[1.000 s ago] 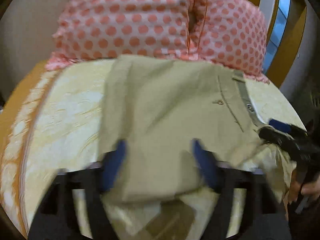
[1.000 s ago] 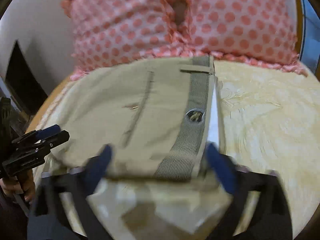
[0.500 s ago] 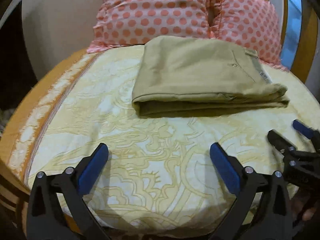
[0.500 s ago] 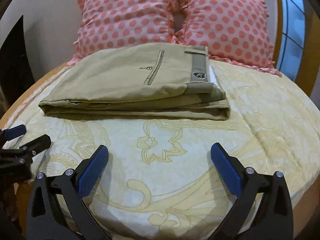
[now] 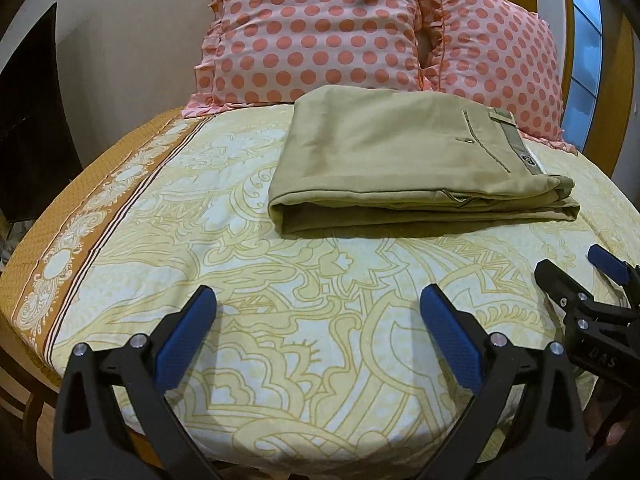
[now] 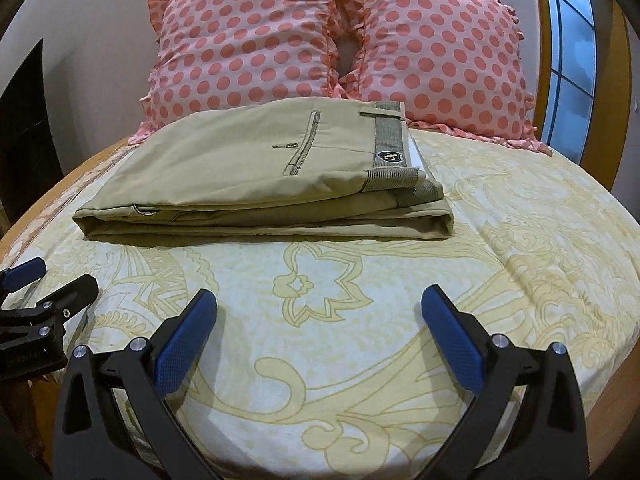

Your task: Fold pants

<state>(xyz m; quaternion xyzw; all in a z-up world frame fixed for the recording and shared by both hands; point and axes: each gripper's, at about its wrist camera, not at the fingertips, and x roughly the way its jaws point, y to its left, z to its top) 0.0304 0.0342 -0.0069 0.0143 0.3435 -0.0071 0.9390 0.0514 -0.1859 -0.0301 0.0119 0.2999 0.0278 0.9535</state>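
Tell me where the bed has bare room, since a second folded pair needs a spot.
Bare bedspread lies right of the folded pants and between them and both open grippers. It is crowded behind, where the pillows meet the pants.

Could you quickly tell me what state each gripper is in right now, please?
Left gripper: jaws open, holding nothing, short of the folded khaki pants.
Right gripper: jaws open, holding nothing, likewise clear of the pants.

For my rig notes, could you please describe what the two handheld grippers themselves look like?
Both match: the left gripper and right gripper have black angular plastic frames with silver screws, each finger faced with a blue textured pad. White lettering marks the right gripper's body.
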